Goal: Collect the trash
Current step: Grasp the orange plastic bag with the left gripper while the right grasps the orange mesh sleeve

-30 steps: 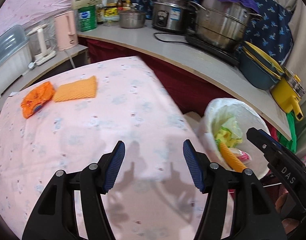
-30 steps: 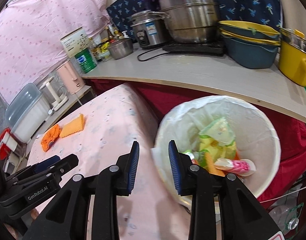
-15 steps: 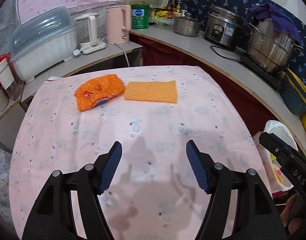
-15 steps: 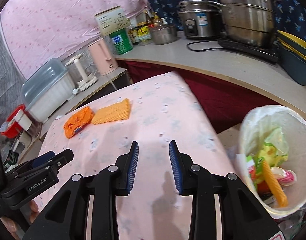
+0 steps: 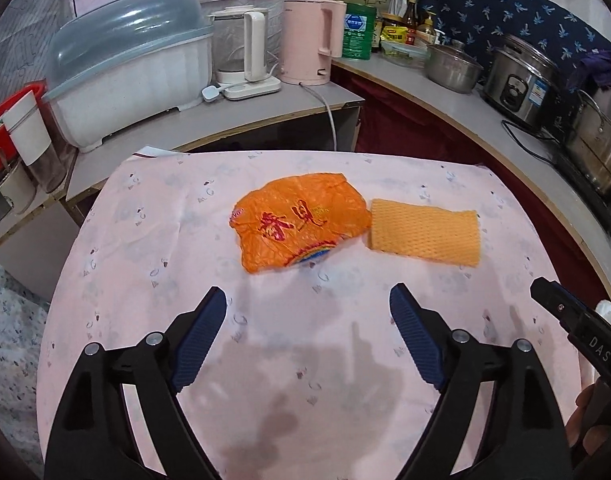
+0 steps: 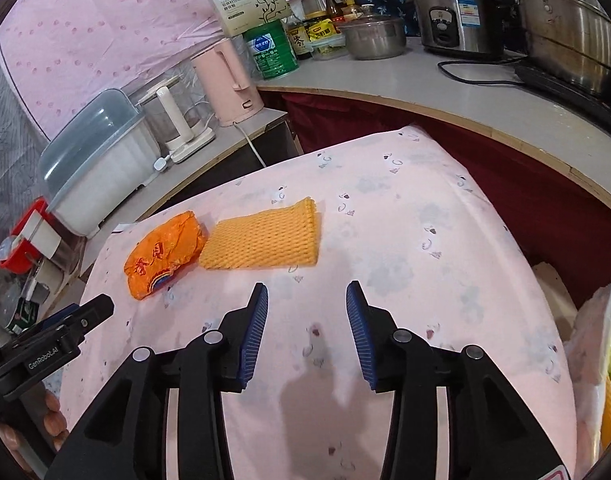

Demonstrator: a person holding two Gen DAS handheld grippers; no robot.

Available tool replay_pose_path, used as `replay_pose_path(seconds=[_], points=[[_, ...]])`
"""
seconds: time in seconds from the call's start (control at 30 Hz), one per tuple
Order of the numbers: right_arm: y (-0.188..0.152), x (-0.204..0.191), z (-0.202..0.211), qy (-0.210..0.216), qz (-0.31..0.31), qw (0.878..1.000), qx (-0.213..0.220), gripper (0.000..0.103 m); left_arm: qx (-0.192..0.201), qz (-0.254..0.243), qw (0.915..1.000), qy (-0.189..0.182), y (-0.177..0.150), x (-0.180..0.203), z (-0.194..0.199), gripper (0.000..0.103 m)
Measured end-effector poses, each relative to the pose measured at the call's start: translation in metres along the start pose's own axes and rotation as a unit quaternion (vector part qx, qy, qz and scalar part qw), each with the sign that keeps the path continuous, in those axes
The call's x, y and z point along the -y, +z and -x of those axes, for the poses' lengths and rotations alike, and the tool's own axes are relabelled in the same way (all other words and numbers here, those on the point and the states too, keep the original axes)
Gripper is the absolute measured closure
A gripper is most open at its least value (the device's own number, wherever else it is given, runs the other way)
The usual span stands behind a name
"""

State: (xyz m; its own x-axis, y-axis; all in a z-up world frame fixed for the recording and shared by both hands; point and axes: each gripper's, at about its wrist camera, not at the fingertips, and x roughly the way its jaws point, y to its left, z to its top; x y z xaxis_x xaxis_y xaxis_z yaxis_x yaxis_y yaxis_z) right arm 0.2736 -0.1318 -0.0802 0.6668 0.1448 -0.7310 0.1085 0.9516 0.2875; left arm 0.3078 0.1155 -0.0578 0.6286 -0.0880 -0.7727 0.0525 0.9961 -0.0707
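"GenRobot.AI" on left tool (image 6: 57,344); "DAS" on right tool (image 5: 597,350).

A crumpled orange wrapper (image 5: 299,226) and a flat yellow foam net sleeve (image 5: 424,232) lie touching, side by side, on the pink tablecloth (image 5: 145,240).

The left gripper (image 5: 307,318) has black, angular plastic arms with triangular cut-outs, silver round screws at the pivots, and ribbed dark-blue pads (image 5: 197,340). The right gripper (image 6: 306,330) is built the same, with brighter blue ribbed pads (image 6: 253,332). White "GenRobot.AI" lettering marks the left one's side; "DAS" marks the right one's.
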Motion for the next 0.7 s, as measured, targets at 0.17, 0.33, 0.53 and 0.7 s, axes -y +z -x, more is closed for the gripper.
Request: replay_pose_path(seconds=[0.17, 0.33, 0.53, 0.7], points=[[0.022, -0.003, -0.048, 0.001, -0.003, 1.000, -0.014, 0.059, -0.013, 0.019, 0.9997, 0.004, 0.024, -0.018, -0.041, 0.022], [0.039, -0.005, -0.089, 0.006, -0.004, 1.000, -0.027, 0.059, -0.032, 0.032, 0.9990, 0.008, 0.038, -0.028, -0.082, 0.022], [0.045, -0.007, -0.117, 0.012, -0.004, 0.999, -0.033, 0.059, -0.041, 0.035, 0.9985, 0.001, 0.044, -0.028, -0.105, 0.033], [0.044, -0.012, -0.118, 0.005, 0.008, 1.000, -0.029, 0.069, -0.033, 0.019, 0.9992, 0.011, 0.044, -0.022, -0.106, 0.065]])
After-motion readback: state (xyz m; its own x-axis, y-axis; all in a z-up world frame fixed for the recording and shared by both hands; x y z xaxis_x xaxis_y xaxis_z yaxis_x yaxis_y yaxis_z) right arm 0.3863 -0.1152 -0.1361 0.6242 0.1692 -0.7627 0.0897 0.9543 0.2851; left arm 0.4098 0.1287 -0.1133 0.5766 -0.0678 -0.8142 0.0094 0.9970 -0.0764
